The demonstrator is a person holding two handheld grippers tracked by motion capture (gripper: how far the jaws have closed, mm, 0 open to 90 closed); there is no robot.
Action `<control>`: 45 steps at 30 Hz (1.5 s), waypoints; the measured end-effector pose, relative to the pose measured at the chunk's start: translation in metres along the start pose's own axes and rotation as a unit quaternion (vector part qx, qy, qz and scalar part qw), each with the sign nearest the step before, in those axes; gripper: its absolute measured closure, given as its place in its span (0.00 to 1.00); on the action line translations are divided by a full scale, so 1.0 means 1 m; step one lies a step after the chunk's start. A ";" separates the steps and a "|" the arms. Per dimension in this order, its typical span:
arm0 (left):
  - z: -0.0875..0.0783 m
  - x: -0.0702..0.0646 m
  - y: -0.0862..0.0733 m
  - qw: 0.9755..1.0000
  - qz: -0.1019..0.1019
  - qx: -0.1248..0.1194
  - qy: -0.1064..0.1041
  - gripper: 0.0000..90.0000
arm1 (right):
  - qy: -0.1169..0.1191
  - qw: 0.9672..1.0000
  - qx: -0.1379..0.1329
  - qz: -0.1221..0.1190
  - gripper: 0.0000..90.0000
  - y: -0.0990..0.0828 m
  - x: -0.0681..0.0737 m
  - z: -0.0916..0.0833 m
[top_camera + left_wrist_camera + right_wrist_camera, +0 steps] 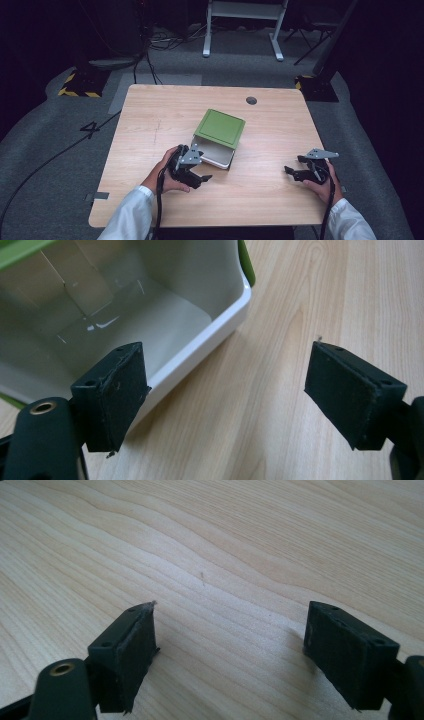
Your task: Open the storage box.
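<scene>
A single mark can be read: a black numeral "4" (91, 129) on the grey floor (45, 150), left of the tabletop (150, 110). Nothing else carries legible writing.

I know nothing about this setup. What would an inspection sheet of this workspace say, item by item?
Surface: wooden table, bare, with a round hole near the far edge.
Job's things: white box, empty inside, with a green lid shifted off so the near end is uncovered.
Clutter: nothing seen.
Grippers: left gripper open beside the box's near rim, holding nothing; right gripper open over bare wood, apart from the box.
Cables: one trails from each gripper toward the person; more cross the floor.
Surroundings: grey floor marked 4, white stand legs, striped bases.
</scene>
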State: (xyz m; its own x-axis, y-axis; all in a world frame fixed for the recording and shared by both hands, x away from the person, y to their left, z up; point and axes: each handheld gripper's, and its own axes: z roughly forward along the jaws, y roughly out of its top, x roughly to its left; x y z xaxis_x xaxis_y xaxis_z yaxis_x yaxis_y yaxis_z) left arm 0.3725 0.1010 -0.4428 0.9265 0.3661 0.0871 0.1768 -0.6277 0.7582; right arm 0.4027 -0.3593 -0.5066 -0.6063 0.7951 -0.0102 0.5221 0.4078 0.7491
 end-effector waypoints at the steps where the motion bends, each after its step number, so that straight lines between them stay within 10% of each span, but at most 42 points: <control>1: 0.001 0.000 0.001 1.000 -0.003 -0.003 -0.003 0.19 | 0.000 1.000 0.000 0.000 0.23 0.000 0.000 0.000; 16: 0.028 0.003 0.013 0.999 -0.002 0.013 -0.052 0.24 | 0.000 1.000 0.000 0.000 0.23 0.000 0.000 0.000; 27: 0.028 0.009 0.010 0.999 -0.010 0.000 -0.054 0.56 | -0.001 1.000 0.000 0.000 0.23 0.000 0.000 0.000; 45: 0.036 0.009 0.008 0.996 0.010 0.027 -0.082 0.68 | -0.001 1.000 0.000 0.000 0.23 0.000 0.000 0.000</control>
State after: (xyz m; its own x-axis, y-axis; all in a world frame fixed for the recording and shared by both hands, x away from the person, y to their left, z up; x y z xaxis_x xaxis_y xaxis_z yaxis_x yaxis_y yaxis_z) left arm 0.3944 0.0747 -0.4595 0.9712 0.2380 -0.0085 0.1710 -0.6719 0.7206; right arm 0.4027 -0.3593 -0.5066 -0.6053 0.7959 -0.0113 0.5222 0.4078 0.7490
